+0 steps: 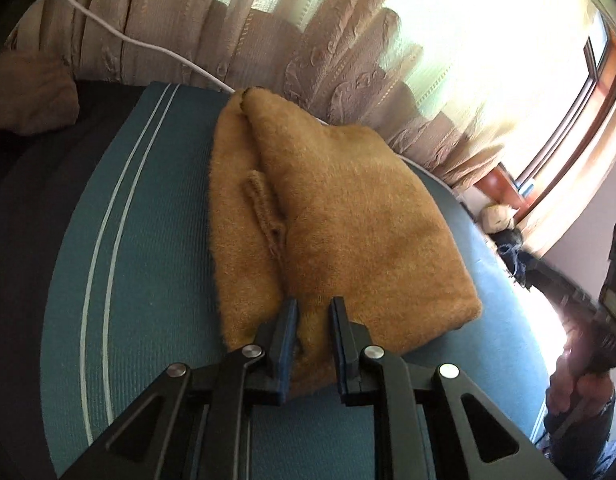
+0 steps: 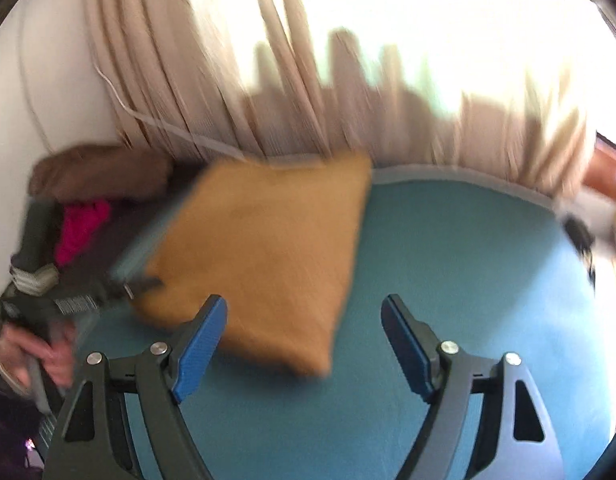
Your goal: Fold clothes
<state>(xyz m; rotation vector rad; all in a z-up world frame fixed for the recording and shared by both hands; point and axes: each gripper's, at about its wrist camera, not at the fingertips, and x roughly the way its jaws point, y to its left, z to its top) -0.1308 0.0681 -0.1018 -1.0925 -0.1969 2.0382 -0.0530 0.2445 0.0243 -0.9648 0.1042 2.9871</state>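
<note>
A folded tan fleece garment (image 1: 348, 220) lies on a teal mat (image 1: 147, 260). My left gripper (image 1: 316, 308) is shut on the garment's near edge, with a pinch of fleece between the pads. In the blurred right wrist view the same garment (image 2: 267, 240) lies ahead and to the left. My right gripper (image 2: 303, 308) is open wide above the mat (image 2: 468, 280), apart from the cloth, with nothing between its fingers. The left gripper (image 2: 143, 284) shows at the garment's left edge, held by a hand (image 2: 47, 356).
Beige curtains (image 1: 308, 40) hang right behind the mat, and a white cable (image 1: 147, 44) runs along them. Brown cloth (image 2: 99, 172) and pink cloth (image 2: 81, 228) lie on a dark surface left of the mat. A bright window (image 1: 508, 60) is at the right.
</note>
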